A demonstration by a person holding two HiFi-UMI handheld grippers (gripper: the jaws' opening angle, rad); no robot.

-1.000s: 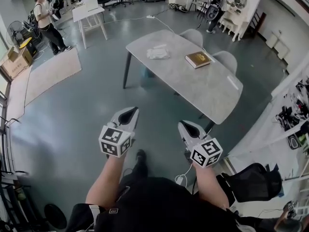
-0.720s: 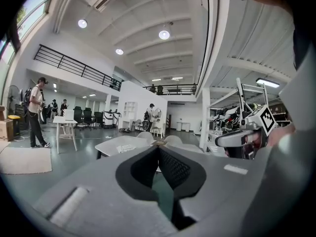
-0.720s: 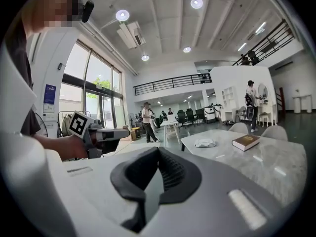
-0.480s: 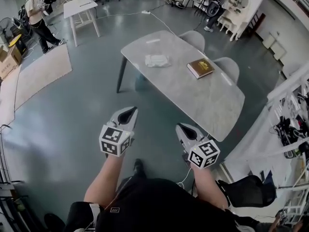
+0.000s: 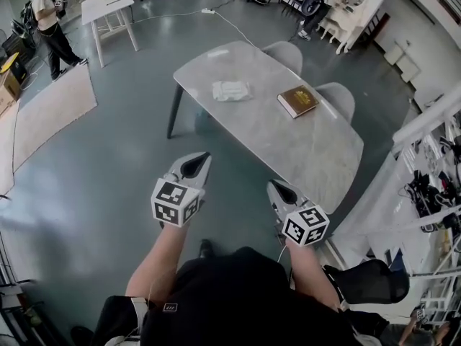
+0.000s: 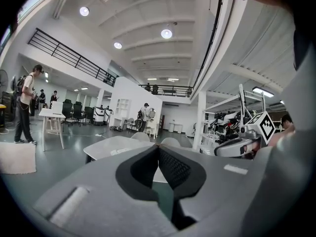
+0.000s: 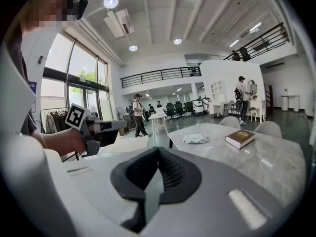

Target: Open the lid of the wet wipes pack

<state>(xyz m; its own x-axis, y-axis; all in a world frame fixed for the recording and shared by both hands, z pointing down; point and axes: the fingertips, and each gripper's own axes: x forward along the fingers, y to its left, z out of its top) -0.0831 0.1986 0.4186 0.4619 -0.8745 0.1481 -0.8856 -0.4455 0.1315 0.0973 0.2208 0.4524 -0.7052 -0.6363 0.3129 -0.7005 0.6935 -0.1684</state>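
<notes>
The white wet wipes pack (image 5: 231, 90) lies flat near the far end of the grey marble table (image 5: 317, 150), and shows again as the wet wipes pack (image 7: 196, 138) in the right gripper view. My left gripper (image 5: 204, 157) and right gripper (image 5: 274, 186) are held side by side over the floor, well short of the table, both shut and empty. In the left gripper view the left gripper (image 6: 158, 148) has its jaws closed tip to tip, and the right gripper (image 7: 158, 150) is closed the same way.
A brown book (image 5: 298, 101) lies on the table to the right of the pack. Two grey chairs (image 5: 338, 98) stand at the table's far side. A person (image 5: 45, 16) stands by a white table (image 5: 109, 6) at the far left. Racks and cables fill the right edge.
The person has walked forward: the table and pack have shifted left and sit slightly closer in the head view. Both grippers stay shut, side by side.
</notes>
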